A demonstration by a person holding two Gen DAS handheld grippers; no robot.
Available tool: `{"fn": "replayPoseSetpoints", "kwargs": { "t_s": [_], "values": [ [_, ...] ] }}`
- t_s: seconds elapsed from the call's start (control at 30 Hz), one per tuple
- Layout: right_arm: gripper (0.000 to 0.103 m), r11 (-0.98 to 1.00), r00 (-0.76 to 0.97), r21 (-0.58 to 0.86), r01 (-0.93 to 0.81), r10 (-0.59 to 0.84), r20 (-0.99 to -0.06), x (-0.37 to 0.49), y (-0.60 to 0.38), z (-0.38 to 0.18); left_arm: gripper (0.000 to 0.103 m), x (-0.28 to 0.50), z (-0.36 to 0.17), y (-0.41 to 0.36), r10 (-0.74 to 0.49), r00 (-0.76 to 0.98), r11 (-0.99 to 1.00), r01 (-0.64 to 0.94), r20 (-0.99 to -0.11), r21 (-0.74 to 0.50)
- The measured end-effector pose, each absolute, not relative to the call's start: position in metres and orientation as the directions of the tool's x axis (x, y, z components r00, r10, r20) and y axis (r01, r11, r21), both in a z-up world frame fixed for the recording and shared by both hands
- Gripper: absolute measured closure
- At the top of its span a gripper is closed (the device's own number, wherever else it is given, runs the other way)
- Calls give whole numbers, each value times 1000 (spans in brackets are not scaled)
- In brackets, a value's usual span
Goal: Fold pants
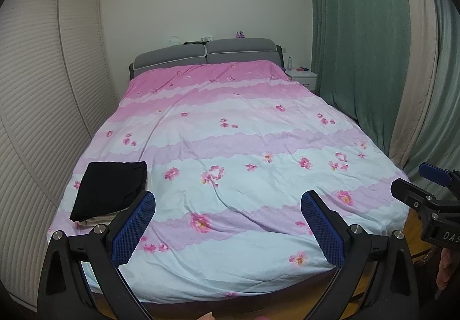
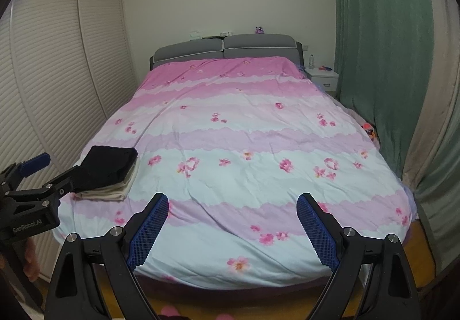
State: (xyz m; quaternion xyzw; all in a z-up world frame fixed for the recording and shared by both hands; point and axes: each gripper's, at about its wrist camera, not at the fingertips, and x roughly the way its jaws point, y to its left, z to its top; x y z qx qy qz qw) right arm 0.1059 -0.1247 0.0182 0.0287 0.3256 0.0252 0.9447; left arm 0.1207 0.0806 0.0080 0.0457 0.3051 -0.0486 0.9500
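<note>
Folded black pants (image 1: pixel 110 189) lie on top of a folded cream garment (image 1: pixel 97 219) at the near left corner of the bed (image 1: pixel 244 130). The stack also shows in the right wrist view, black pants (image 2: pixel 115 164) over the cream garment (image 2: pixel 112 190). My left gripper (image 1: pixel 227 222) is open and empty, held above the bed's foot, just right of the stack. My right gripper (image 2: pixel 233 228) is open and empty above the foot of the bed. Each gripper shows at the edge of the other's view, the right one (image 1: pixel 431 193) and the left one (image 2: pixel 37 185).
The bed has a pink and pale blue floral cover and a grey headboard (image 1: pixel 207 54). A louvred wardrobe (image 1: pixel 43 90) stands on the left. Green curtains (image 1: pixel 362 32) hang on the right. A white nightstand (image 1: pixel 303 75) with a bottle stands by the headboard. Wooden floor (image 2: pixel 417 248) surrounds the bed's foot.
</note>
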Motion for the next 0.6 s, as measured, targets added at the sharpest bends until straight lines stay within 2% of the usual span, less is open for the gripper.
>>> {"fn": "replayPoseSetpoints", "kwargs": {
  "t_s": [0.6],
  "values": [
    [12, 997, 790, 67, -33, 67, -610, 104, -129, 22, 0, 118, 12, 76, -63, 808, 991, 120, -586, 58]
  ]
}}
